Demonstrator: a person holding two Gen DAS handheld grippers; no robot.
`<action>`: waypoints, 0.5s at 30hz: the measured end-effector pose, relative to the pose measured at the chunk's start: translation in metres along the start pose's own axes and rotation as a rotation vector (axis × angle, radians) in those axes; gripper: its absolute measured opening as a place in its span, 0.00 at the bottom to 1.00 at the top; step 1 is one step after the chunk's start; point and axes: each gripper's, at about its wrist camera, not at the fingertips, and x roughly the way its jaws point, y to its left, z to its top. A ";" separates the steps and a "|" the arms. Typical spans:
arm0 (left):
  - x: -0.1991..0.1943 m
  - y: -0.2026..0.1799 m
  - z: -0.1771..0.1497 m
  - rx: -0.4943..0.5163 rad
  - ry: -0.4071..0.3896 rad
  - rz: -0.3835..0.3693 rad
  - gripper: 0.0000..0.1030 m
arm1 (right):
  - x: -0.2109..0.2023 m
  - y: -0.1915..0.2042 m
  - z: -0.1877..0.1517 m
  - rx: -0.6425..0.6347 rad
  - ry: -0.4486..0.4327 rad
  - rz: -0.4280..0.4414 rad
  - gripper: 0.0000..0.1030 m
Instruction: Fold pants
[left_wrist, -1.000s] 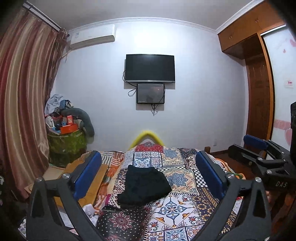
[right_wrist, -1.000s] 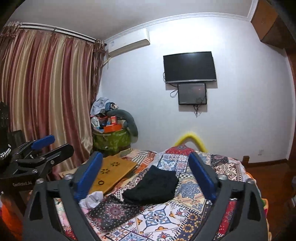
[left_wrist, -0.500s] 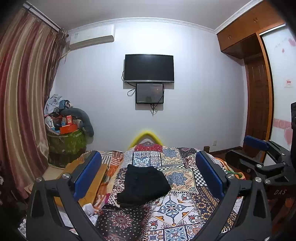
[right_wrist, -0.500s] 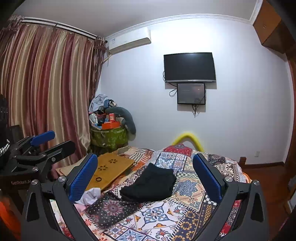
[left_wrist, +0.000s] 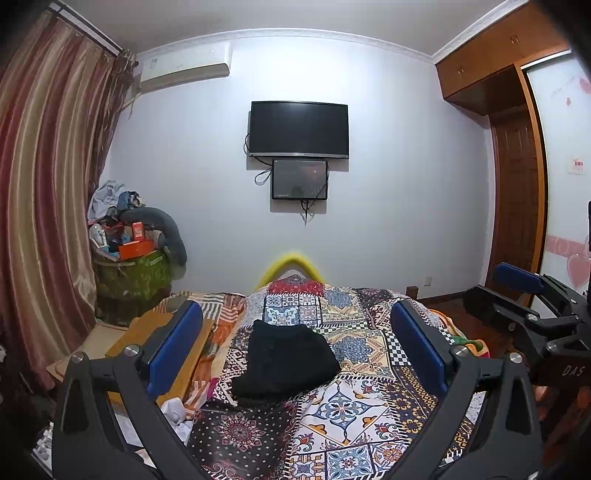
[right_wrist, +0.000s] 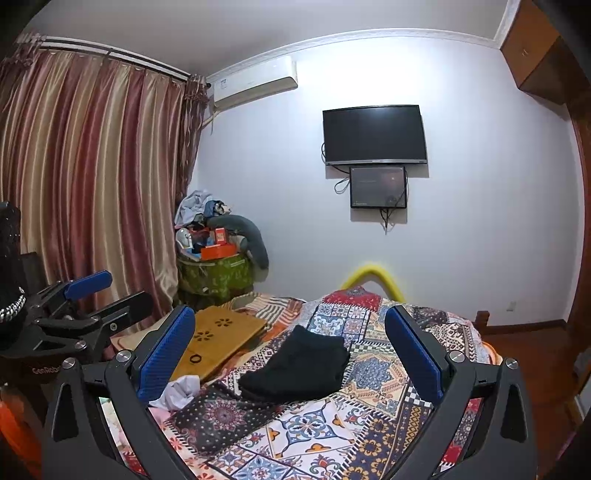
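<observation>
A patterned bed (left_wrist: 354, 402) fills the lower frame, centre holding folded black pants (left_wrist: 284, 360), likely soft and limp, best pinched at an edge; left gripper (left_wrist: 295, 347) and right gripper (right_wrist: 290, 350) hover wide apart, empty.

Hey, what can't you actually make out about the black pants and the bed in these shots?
- Black pants: both views, fabric too dark to show fold lines or layer count.
- Bed near edge: both views, hidden behind the open jaws.
- Small wall screen: text too small.

Bed (left_wrist: 362, 406) foot possibly cut off.
</observation>
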 end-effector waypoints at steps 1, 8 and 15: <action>0.000 0.000 0.000 -0.002 0.002 -0.001 1.00 | -0.001 0.000 0.000 0.001 0.000 0.001 0.99; 0.003 0.001 -0.001 -0.002 0.005 -0.001 1.00 | -0.002 0.000 0.001 0.005 0.003 -0.004 0.99; 0.002 0.000 -0.001 0.001 0.001 0.000 1.00 | -0.003 -0.002 0.002 0.013 0.001 -0.005 0.99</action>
